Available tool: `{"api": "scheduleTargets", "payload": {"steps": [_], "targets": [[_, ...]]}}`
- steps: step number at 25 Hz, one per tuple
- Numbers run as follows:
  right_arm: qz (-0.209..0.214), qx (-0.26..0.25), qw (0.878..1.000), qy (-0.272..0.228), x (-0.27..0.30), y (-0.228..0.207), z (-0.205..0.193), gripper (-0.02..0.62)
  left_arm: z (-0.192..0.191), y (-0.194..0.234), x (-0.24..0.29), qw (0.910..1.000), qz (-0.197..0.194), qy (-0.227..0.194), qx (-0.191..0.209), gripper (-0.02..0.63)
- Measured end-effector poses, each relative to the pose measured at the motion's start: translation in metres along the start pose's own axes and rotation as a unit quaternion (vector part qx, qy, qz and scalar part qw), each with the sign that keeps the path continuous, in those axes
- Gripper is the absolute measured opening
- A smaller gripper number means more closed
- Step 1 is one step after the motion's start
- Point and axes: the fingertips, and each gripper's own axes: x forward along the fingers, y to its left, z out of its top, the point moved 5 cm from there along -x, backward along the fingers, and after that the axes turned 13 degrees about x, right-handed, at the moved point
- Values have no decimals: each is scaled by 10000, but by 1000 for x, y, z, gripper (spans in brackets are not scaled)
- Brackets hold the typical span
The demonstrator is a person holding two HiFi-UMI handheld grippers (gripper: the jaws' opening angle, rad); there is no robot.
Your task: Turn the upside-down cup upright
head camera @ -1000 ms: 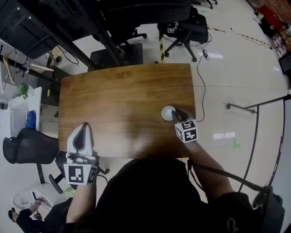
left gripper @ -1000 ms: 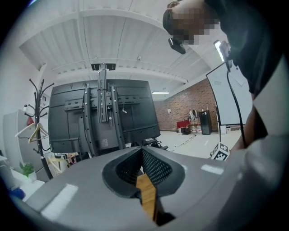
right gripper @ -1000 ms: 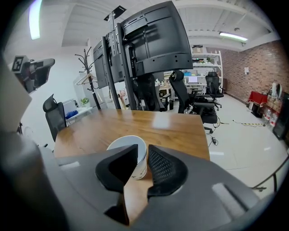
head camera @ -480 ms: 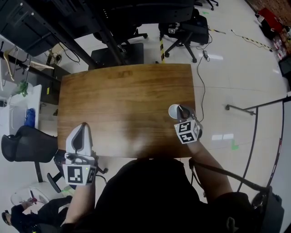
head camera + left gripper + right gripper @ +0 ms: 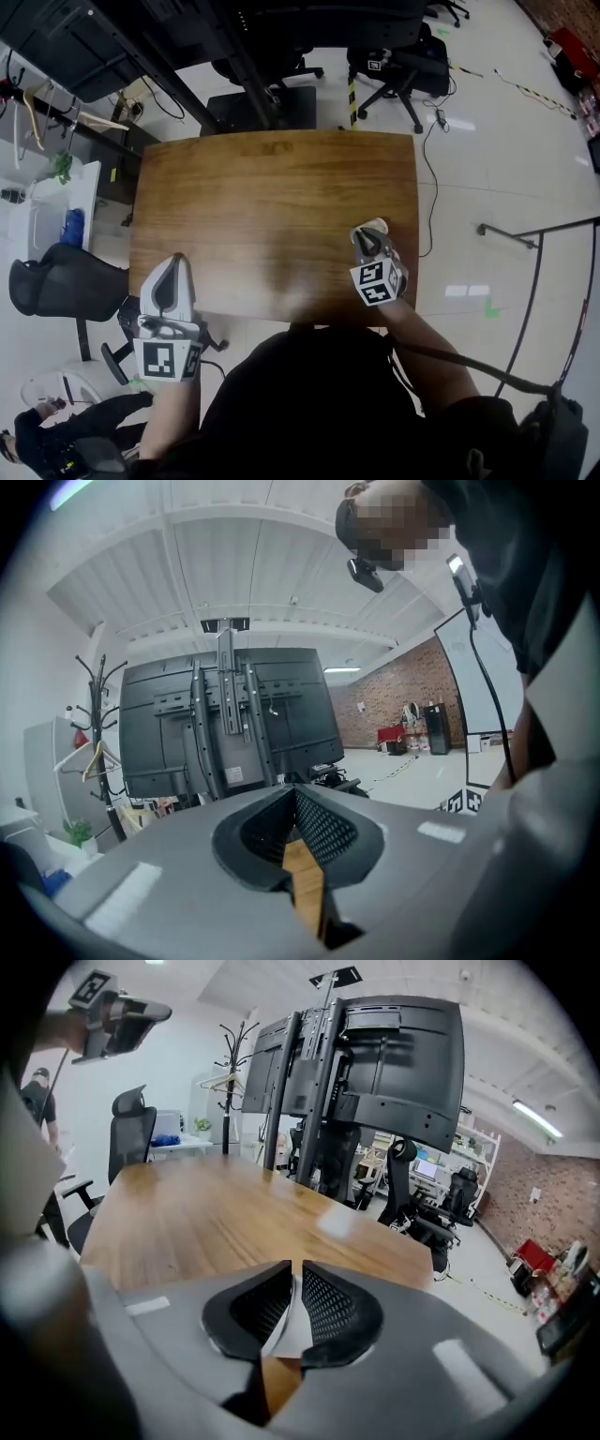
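At the near left, the left gripper point(image 5: 172, 265) is hovering over the near edge of the wooden table point(image 5: 262, 187) and pointing level toward the far side. Its jaws are sitting together with nothing between them (only a strip of tabletop is showing through the gap below the pads).

Over at the near right, the right gripper point(image 5: 369, 236) is angling down toward the table's right edge. Its jaws are standing only a sliver apart and have just been opening a little. The thin white wall of the cup point(image 5: 284, 1327) is sitting pinched between the mesh pads. In the head view the cup point(image 5: 376, 226) is peeking out as a white patch just beyond the jaw tips, close to the right edge. Whether it is upright or tipped is not showing clearly from there.

Past the far edge of the table, a black stand carrying dark screens point(image 5: 375, 1054) is rising, with a coat rack point(image 5: 227, 1049) to its left. Black office chairs point(image 5: 394, 70) are sitting on the pale floor at the far right.
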Motion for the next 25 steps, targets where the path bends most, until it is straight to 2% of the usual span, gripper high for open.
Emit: {"api": "scheduleTargets", "payload": {"steps": [4, 11, 15, 18, 20, 22, 25], "targets": [[54, 534, 9980, -321, 12, 0, -8, 41, 0, 7, -10, 9999, 130, 75, 45, 0], [209, 800, 9959, -359, 15, -2, -4, 44, -4, 16, -23, 9993, 318, 147, 130, 0], [513, 1037, 9920, -510, 9, -11, -2, 97, -2, 14, -22, 9994, 314, 109, 51, 0], [498, 1188, 9893, -679, -6, -33, 4, 118, -1, 13, -19, 9993, 310, 193, 34, 0], [355, 1473, 9871, -514, -14, -58, -3, 141, 1, 10, -15, 9995, 281, 153, 24, 0], [317, 1826, 9826, -119, -16, -77, -18, 152, 1, 6, -13, 9997, 223, 50, 6, 0], [647, 2178, 9735, 262, -12, -83, -34, 166, 2, 2, -9, 9998, 178, 69, -23, 0]]}}
